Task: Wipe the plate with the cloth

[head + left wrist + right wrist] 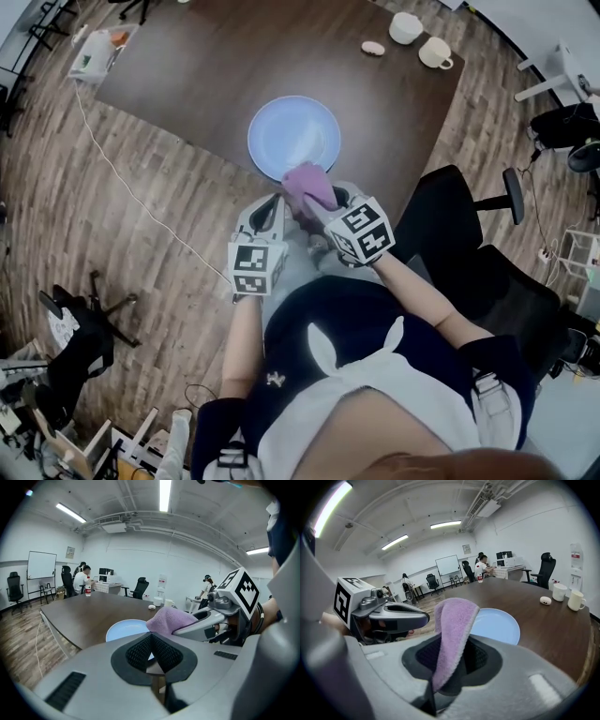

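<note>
A light blue plate [293, 136] lies on the dark brown table [187, 84], near its front edge. My right gripper [315, 201] is shut on a purple cloth [309, 183], which hangs just over the plate's near rim. In the right gripper view the cloth [454, 620] stands up between the pads [480, 656], with the plate [494, 625] behind it. My left gripper [272, 211] is close beside the right one, short of the table edge. Its pads [140, 651] meet with nothing between them. The left gripper view shows the plate [124, 629], the cloth [171, 619] and the right gripper [201, 623].
Two white cups [406, 27] [436, 52] and a small round object [373, 48] sit at the table's far right. A box [94, 56] lies at its far left corner. A black office chair [469, 234] stands at my right. A cable [122, 187] runs across the wooden floor.
</note>
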Motion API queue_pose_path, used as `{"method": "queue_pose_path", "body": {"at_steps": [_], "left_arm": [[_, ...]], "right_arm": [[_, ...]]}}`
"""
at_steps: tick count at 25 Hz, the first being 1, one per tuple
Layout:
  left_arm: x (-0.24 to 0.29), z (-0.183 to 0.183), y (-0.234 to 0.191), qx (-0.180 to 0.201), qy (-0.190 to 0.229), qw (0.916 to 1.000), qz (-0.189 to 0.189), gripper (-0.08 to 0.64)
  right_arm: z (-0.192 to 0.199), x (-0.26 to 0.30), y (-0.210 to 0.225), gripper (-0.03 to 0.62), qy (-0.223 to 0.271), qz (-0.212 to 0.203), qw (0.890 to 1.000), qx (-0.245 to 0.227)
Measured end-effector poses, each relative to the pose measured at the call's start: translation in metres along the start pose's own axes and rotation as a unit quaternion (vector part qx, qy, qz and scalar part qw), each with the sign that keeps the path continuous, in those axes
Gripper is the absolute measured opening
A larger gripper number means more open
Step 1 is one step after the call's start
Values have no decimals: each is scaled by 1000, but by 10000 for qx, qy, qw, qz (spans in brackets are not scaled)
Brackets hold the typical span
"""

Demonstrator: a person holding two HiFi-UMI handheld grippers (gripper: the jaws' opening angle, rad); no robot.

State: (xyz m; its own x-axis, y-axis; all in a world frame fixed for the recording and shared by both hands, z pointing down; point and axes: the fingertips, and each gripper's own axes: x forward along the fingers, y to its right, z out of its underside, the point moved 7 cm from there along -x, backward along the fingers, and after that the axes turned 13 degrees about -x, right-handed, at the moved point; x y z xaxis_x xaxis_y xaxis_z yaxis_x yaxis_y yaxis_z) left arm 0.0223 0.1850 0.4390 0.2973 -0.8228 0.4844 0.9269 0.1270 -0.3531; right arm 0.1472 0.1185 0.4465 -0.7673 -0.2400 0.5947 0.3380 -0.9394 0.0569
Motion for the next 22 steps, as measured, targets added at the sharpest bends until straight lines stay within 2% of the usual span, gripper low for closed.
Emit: {"method": "queue_pose_path", "body": {"at_steps": [6, 22], "left_arm": [[24, -7, -33, -29, -362, 9993, 33, 5], [66, -7, -101, -69, -836, 9964, 150, 5]], "right_arm": [[-11, 34, 16, 101, -228, -67, 9997, 114], [-20, 102, 36, 101, -675, -84, 9974, 254]]}}
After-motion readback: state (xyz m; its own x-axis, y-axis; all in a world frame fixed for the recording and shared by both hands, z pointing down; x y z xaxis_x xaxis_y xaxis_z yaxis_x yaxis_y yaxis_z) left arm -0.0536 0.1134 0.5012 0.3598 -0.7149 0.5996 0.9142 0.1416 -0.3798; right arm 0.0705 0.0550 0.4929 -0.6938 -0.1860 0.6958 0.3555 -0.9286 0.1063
